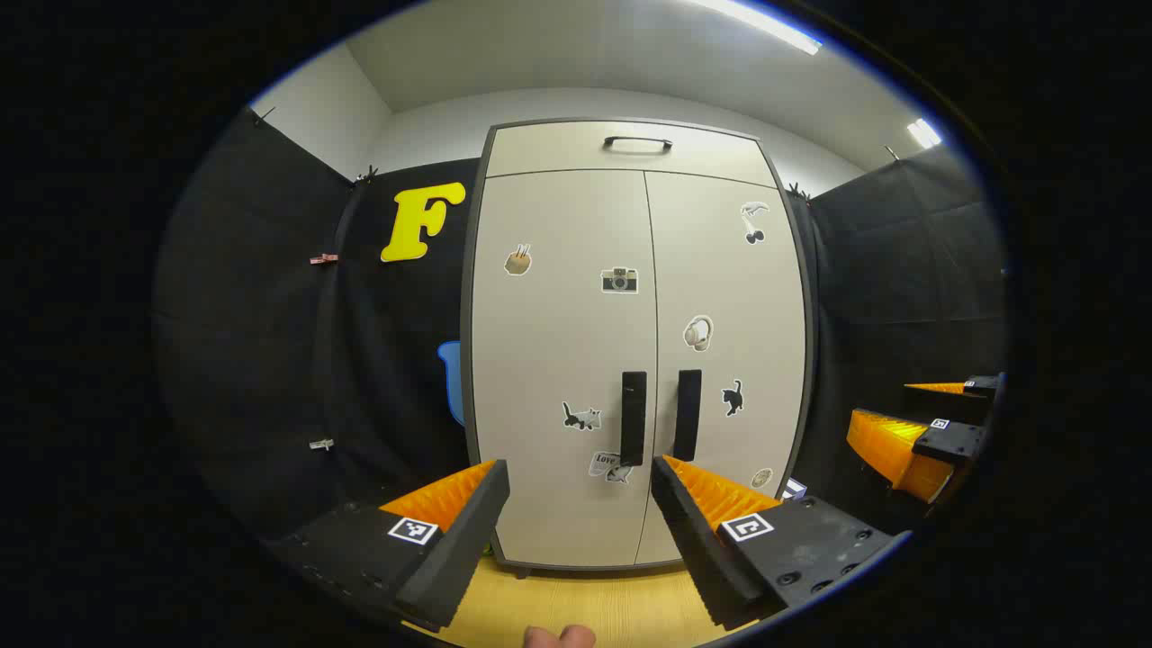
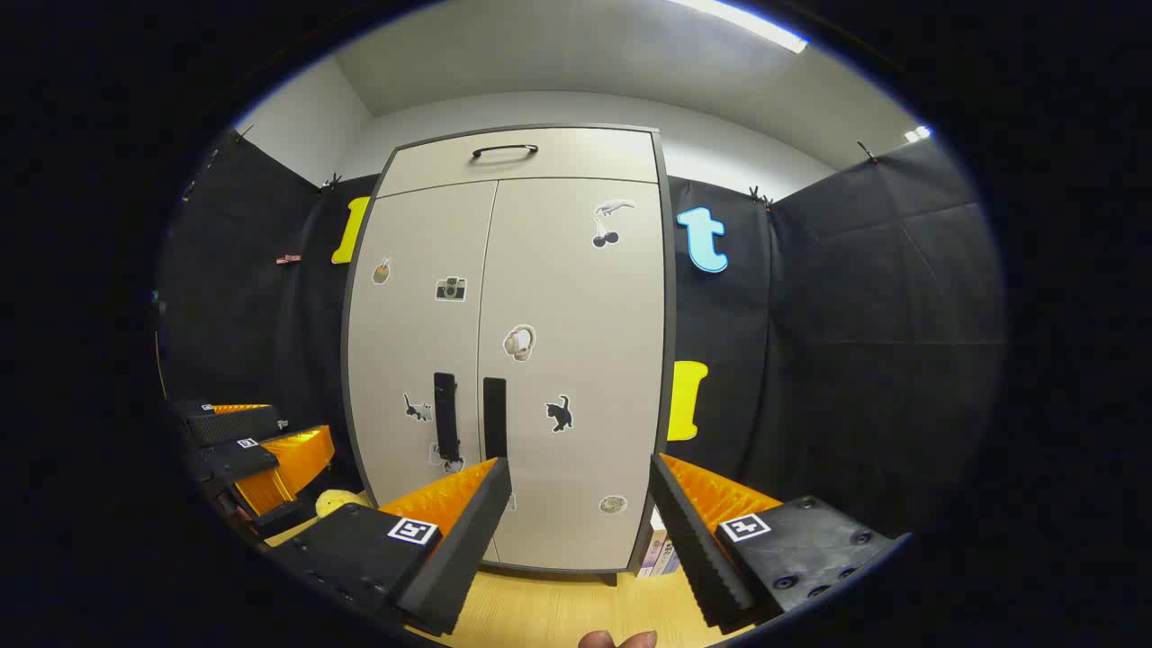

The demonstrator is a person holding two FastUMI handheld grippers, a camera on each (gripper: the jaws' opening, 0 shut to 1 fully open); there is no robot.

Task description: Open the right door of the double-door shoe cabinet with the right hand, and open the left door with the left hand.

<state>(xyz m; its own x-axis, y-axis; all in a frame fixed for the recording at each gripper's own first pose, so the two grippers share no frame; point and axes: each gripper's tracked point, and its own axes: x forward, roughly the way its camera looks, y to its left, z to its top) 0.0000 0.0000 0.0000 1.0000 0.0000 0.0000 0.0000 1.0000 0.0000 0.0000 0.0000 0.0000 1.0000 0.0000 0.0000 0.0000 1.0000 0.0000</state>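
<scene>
Shoe cabinet (image 1: pixel 558 504) stands upright on the wooden floor (image 1: pixel 576 607), backed against the black cloth wall. Both doors shut and flush. Left door (image 1: pixel 558 360) and right door (image 1: pixel 733 297) meet at a centre seam; each carries a dark vertical handle just beside that seam, left handle (image 1: pixel 633 418) and right handle (image 1: pixel 688 414), low on the door. Small stickers scattered on both doors. Above the doors, a drawer front (image 1: pixel 630 157) with a dark bar pull.

Left gripper (image 1: pixel 580 504) hangs in front of the cabinet, jaws spread wide, nothing between them, apart from the door. In its view the left handle sits just above the gap between the fingers.

Right gripper (image 2: pixel 580 504) likewise spread wide and empty, short of the cabinet, facing the lower right door. In the left gripper view it shows off to the right of the cabinet.

Fingertips of a hand (image 2: pixel 616 640) at the lower edge of the right gripper view.
</scene>
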